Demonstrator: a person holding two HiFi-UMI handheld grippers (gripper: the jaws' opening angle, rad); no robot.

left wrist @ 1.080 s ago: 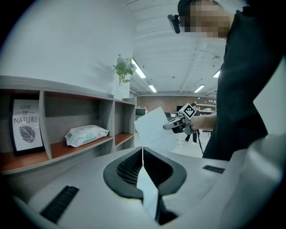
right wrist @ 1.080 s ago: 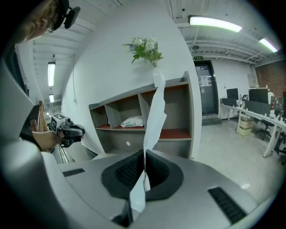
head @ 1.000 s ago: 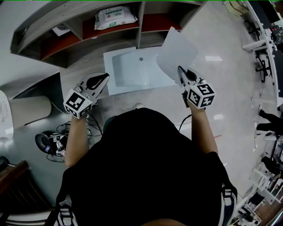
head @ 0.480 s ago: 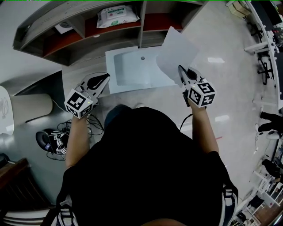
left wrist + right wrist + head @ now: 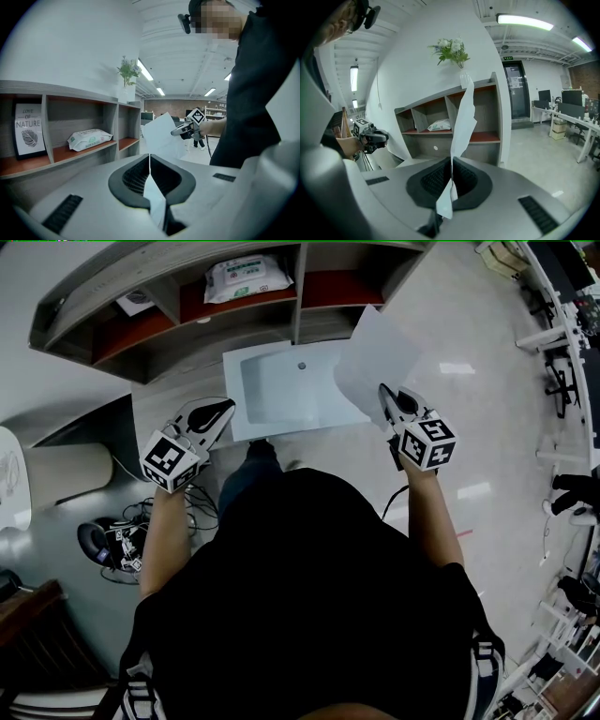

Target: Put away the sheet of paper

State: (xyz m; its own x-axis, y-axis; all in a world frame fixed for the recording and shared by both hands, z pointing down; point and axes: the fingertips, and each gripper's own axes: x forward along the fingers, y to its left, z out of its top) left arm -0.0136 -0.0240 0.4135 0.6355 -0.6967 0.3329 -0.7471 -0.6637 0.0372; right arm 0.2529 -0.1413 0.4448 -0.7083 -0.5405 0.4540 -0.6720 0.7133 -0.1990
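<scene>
Task status: not done, sheet in hand.

Pinches sheet of paper [image 5: 375, 357] by its lower edge in right gripper [image 5: 386, 397], jaws clamped tight on it. Holds it upright in the air, most of it rising above the jaws.

Carries left gripper [image 5: 217, 411] well off to the left of the right one, jaws pressed together, nothing visibly between them.

Left to do, by judgement: carry sheet forward, set it down, let go. Likely spot is the pale shallow tray [image 5: 281, 390] ahead of and below both grippers, or the shelf unit [image 5: 297, 292] just beyond it. Cannot tell which.

Surroundings:
- glossy pale floor [image 5: 450, 334] under the tray
- pack of wipes [image 5: 246, 277] on a shelf ahead of left gripper
- framed print [image 5: 29, 135] further left
- vase of flowers [image 5: 452, 49] on top of the unit
- desks [image 5: 567, 119] far right of right gripper
</scene>
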